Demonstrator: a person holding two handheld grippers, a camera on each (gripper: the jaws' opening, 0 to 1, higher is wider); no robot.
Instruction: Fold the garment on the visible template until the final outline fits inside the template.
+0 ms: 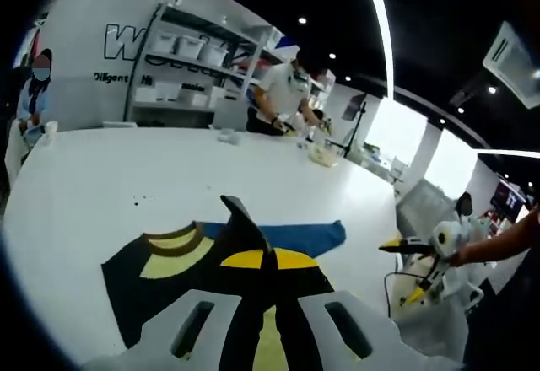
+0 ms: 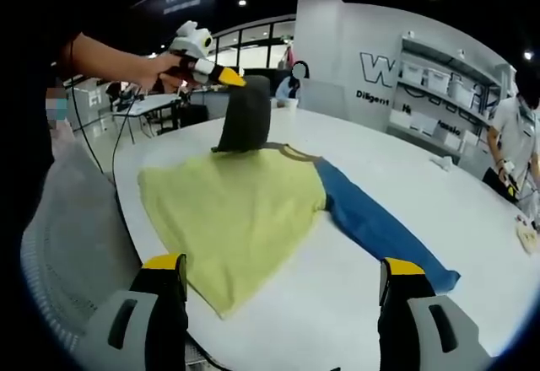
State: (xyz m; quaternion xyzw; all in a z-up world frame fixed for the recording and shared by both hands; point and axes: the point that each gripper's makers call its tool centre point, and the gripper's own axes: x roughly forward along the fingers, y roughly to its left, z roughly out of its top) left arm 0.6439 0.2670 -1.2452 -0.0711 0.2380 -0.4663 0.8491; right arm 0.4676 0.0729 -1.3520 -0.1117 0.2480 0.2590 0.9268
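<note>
— Garment (image 2: 236,211) lies flat on the white bench (image 2: 472,219), dead ahead of the right tool (image 2: 283,266). Its yellow body starts just beyond that tool's near-side jaw, and the blue sleeve (image 2: 380,228) trails off past the other jaw.

— And the right tool itself?

— Released, with the jaws spread wide and nothing between them. The left tool (image 2: 232,77) is the busy one. It's clenched on the dark sleeve (image 2: 245,118) and holds it up off the bench on the far side of the garment.

— How does the fabric look to you?

— Soft and light, I'd say. The lifted sleeve hangs straight down from the left tool like a limp column, no stiffness at all. In the left gripper view the cloth runs right up between that tool's jaws.

— So it should drape and fold easily?

— Yes, but it looks likely to sag and wrinkle wherever it isn't supported, and it may slide on that smooth bench.

— Where would you take hold?

— At an edge or a corner. The blue cuff or the hem nearest the right tool look best, where a single layer can be pinched. I can't make out the template from here.
</note>
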